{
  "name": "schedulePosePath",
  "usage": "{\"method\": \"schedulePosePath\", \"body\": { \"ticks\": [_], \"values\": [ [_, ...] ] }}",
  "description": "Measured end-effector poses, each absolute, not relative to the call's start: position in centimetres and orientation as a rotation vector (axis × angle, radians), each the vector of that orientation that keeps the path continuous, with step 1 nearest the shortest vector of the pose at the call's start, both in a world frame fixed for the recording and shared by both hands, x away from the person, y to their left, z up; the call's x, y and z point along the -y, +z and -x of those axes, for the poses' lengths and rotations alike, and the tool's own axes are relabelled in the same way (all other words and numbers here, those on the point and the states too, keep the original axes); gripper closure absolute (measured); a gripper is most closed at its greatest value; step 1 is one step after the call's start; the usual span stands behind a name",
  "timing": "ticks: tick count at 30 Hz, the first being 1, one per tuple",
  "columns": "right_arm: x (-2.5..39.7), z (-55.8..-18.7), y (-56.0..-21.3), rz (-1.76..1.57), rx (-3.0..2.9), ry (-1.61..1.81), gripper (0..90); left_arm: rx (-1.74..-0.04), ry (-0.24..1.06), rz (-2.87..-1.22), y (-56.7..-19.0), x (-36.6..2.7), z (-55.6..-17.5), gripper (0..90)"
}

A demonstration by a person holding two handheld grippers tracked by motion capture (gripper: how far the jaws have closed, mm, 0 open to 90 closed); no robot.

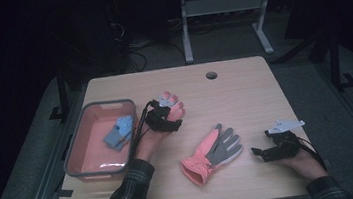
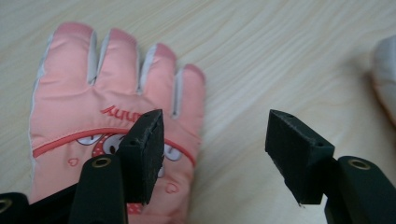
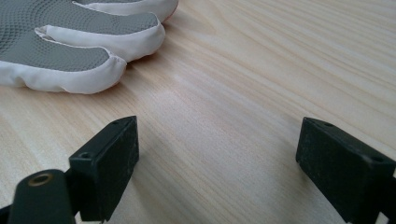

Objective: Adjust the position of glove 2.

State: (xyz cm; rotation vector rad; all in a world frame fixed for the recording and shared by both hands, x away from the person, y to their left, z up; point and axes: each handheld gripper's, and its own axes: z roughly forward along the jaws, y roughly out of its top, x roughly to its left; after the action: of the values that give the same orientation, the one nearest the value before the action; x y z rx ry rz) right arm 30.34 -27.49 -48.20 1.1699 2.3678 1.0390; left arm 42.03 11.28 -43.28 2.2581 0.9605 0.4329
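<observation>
**Two open grippers over a pair of pink gloves**

Nearest the person, the right gripper (image 1: pixel 260 152) rested low at the right side of the light wooden table (image 1: pixel 243 84), its jaws spread wide with bare wood between them. In the right gripper view, the grey dotted palm and white-edged fingers of a pink padded glove lying palm-up (image 3: pixel 70 42) sat just ahead of the jaws and apart from them. In the high view that glove lay near the table's middle, cuff toward the person, between the two hands.

Farther on, the left gripper (image 1: pixel 163 112) hung over a second pink glove lying back-up (image 2: pixel 116 107), jaws released; one jaw stood over the printed back, the other over bare wood. To its left sat a pink plastic bin with a grey rim (image 1: pixel 92 170), holding small blue gloves (image 1: pixel 119 132).
</observation>
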Motion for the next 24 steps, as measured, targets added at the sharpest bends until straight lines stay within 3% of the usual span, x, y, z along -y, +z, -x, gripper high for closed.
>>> {"method": "schedulePosePath", "body": {
  "ticks": [5, 11, 18, 24],
  "values": [
    [27.5, -30.4, -48.2, -1.173, -2.369, 1.046, 12.8, -1.027, 0.443, -2.275, -44.5, -11.6, -43.2, 41.6],
    [27.5, -30.3, -48.2, -1.172, -2.368, 1.043, 13.0, -1.035, 0.514, -2.354, -45.0, -11.1, -43.4, 59.3],
    [27.6, -30.4, -48.2, -1.170, -2.368, 1.046, 13.2, -1.073, 0.457, -2.363, -44.6, -11.1, -43.9, 82.8],
    [27.6, -30.4, -48.2, -1.171, -2.366, 1.046, 13.5, -1.065, 0.387, -2.319, -43.5, -11.4, -43.5, 85.5]
  ]
}}
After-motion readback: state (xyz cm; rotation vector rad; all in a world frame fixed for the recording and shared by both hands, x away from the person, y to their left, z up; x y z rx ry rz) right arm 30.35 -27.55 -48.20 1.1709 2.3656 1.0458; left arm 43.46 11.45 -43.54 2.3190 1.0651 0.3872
